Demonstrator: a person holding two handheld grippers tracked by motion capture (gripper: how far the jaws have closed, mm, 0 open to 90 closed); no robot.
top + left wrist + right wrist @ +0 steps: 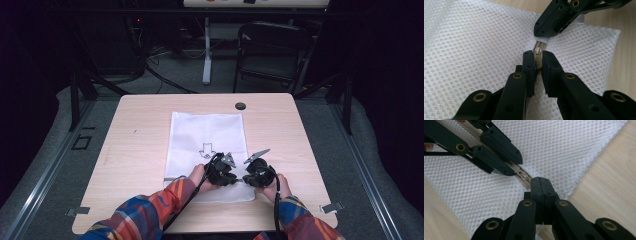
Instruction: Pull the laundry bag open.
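Table [140,150]: light wood top with rounded corners, centre of the high view; 1 round dark grommet [240,106] near its far edge.

Mesh laundry bag [207,135]: white, honeycomb weave, lying flat on the middle of the table, long axis running away from the person. 1 black outline arrow [206,150] printed on it, pointing toward the person; no readable lettering.

Folding chair [272,50]: dark, upper right of the high view, beyond the table.

Forearms: 2, in plaid sleeves of orange, blue and yellow, entering from the bottom edge of the high view.

Left gripper [538,61]: lower centre of the high view, over the near end of the bag. In the left gripper view its jaws are clamped on the zipper pull [538,53], which stands between the 2 tips.

Right gripper [540,185]: just beside the left one, tips nearly meeting it. In the right gripper view its jaws are pressed together with no visible gap, on the end of the zipper tape [524,180] at the bag's near edge.

Zipper: pale beige tape and teeth, running across the near end of the bag in a short stretch between the 2 grippers, close to the bag's corner and the bare wood.

Markings: no brand or writing legible on grippers, bag or table.
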